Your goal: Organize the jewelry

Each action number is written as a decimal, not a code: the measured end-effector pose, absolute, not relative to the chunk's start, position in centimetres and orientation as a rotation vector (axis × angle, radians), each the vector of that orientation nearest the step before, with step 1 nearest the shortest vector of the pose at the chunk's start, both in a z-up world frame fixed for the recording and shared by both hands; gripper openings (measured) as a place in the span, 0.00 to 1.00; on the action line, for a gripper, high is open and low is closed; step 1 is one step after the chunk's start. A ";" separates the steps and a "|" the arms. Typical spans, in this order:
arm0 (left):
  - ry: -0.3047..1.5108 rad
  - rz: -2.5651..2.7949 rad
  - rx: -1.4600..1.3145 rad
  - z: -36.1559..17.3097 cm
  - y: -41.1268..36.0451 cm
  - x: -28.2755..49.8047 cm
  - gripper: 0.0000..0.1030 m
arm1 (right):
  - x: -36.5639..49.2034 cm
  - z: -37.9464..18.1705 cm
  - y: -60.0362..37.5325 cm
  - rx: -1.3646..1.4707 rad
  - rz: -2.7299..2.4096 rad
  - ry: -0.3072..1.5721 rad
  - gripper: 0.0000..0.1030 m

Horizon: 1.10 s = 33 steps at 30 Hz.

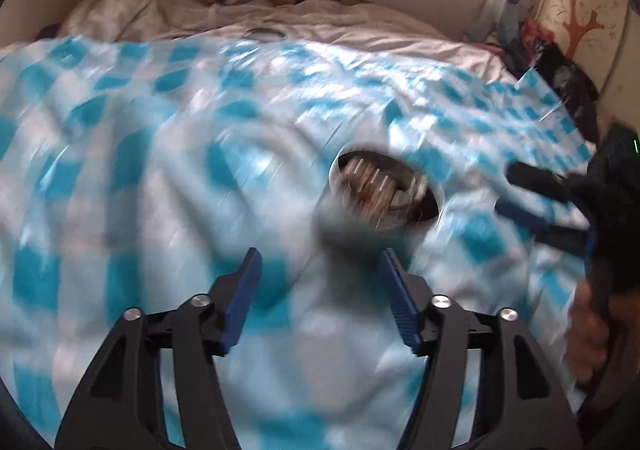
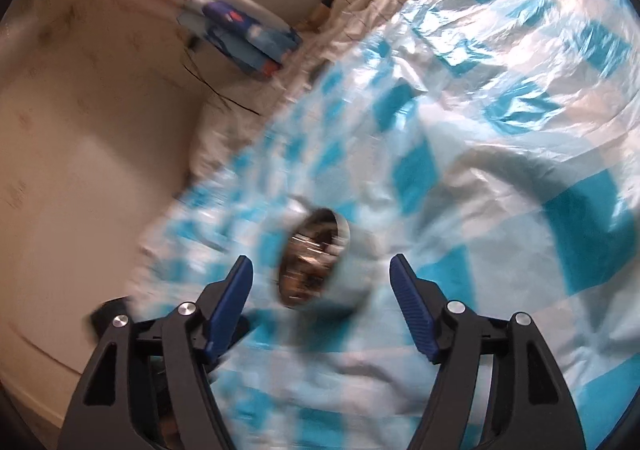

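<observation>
Jewelry bowl (image 1: 384, 190) amid open checkered sheet (image 1: 160, 154)

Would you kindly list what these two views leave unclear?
- Bowl contents, both views: motion blur leaves only shiny streaks, no single pieces of jewelry.
- Right gripper, left wrist view: blurred, body cut off by the edge.
- Hand, left wrist view: blurred, partly cut off.
- Checked sheet: hides the bed under it.
</observation>
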<state>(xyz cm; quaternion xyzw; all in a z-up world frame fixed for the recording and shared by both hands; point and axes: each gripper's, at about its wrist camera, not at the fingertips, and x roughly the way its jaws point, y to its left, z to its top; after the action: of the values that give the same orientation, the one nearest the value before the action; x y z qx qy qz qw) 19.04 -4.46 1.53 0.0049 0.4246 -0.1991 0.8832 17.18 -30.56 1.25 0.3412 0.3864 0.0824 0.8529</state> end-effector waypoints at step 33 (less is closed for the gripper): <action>0.654 -0.270 0.160 3.1 -3.0 3.8 0.83 | 2.6 -2.2 -22.0 0.188 -0.142 0.782 0.92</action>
<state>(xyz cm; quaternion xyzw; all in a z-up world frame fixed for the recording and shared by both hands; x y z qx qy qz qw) 3.83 -2.99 3.14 0.0781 0.3199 -0.1322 0.9349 2.56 -22.00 -2.19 0.0915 0.3800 -0.0692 0.9178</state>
